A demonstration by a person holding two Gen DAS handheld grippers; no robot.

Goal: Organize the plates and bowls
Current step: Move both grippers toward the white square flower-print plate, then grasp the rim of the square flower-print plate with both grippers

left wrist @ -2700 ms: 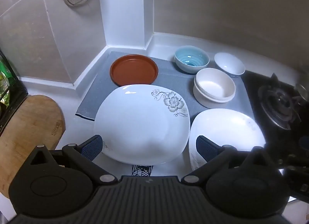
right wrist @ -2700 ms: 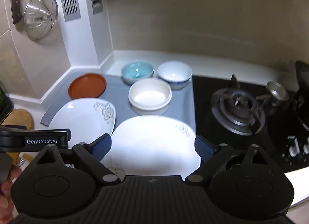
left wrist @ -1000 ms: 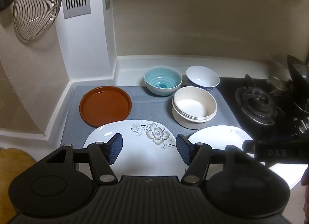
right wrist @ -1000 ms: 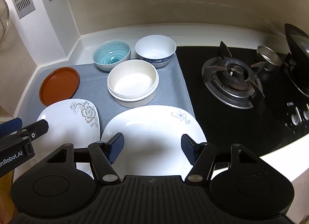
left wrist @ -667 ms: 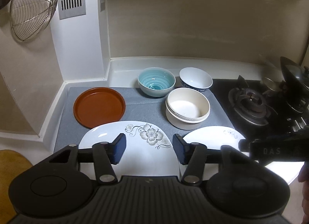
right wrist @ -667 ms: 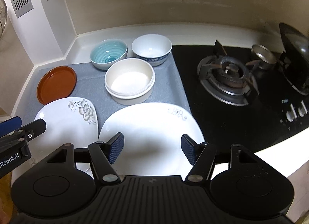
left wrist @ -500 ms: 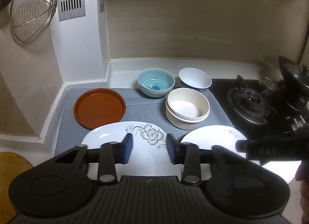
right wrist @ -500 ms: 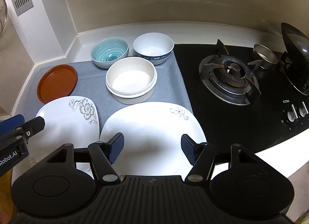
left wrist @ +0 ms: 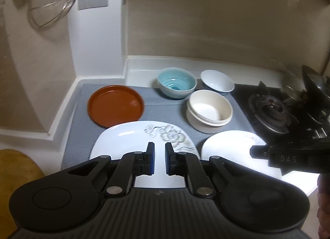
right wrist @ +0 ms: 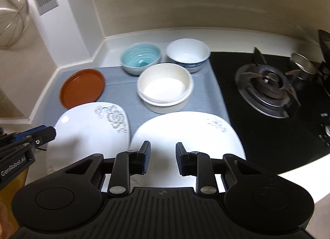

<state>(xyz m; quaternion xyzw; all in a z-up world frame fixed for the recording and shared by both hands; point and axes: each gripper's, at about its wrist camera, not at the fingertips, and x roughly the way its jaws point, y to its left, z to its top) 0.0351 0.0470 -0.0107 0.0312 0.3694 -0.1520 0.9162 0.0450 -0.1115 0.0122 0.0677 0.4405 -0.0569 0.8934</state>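
Large plain white square plate [right wrist: 185, 133] at worktop [right wrist: 305, 174] front edge: could slide off if nudged.
Flowered white plate [left wrist: 142, 142] beside it: glazed, slippery.
Right gripper [right wrist: 160, 159] narrowing, nothing gripped.
Left gripper [left wrist: 159, 160] closing, near-shut, empty; may miss rim.

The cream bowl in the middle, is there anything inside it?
The cream bowl looks empty; its pale bottom shows. Its rim has several stacked edges, so it seems to sit in more bowls of the same kind. How many cannot be seen; its wall covers them.
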